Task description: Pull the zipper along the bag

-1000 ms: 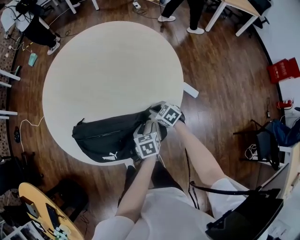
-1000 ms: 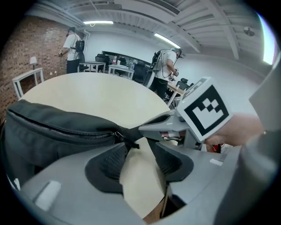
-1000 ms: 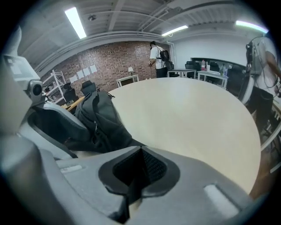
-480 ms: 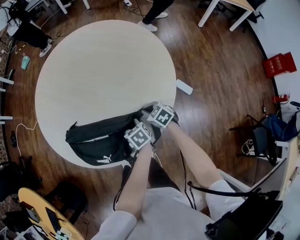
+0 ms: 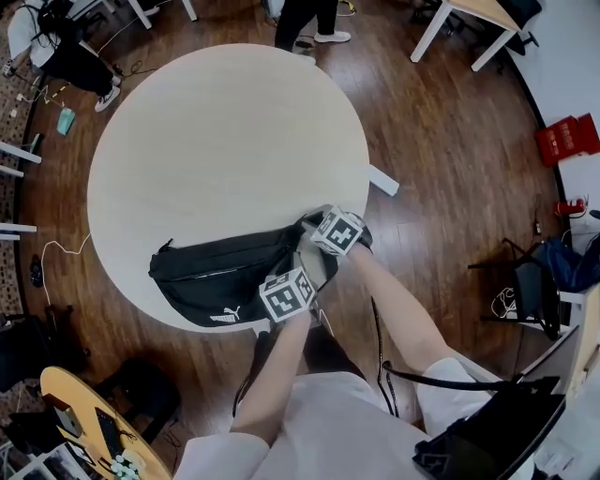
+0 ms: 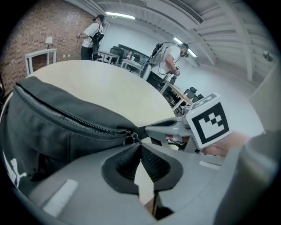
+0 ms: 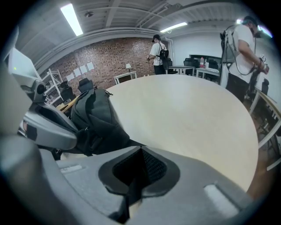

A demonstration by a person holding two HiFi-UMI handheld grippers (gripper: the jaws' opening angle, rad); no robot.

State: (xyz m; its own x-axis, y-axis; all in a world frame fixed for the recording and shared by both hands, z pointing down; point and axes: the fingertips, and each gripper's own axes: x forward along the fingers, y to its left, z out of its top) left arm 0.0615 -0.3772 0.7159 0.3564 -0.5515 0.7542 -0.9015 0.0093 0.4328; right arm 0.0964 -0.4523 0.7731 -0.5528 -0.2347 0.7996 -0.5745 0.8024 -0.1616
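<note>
A black waist bag [image 5: 211, 277] lies on the round pale table [image 5: 225, 131], close to its near edge. Its top zipper [image 6: 74, 116] runs toward the bag's right end and stops at the slider [image 6: 131, 133]. My left gripper [image 6: 140, 145] is at that end, shut, with the zipper pull pinched at its tips. Under its marker cube, the left gripper [image 5: 284, 289] is over the bag's right end. My right gripper [image 7: 140, 150] is shut on the bag's black strap end [image 7: 125, 141], just right of the left one. The right gripper [image 5: 334, 234] is at the table's edge.
A person [image 5: 305, 19] stands at the table's far side, and others work at desks in both gripper views. White tables [image 5: 469, 23] stand at the back right. A red box [image 5: 567, 141] and a blue bag [image 5: 567, 267] sit on the wooden floor at right.
The head view swayed to one side and back. Both grippers remain at the bag's right end, and the bag has hardly moved.
</note>
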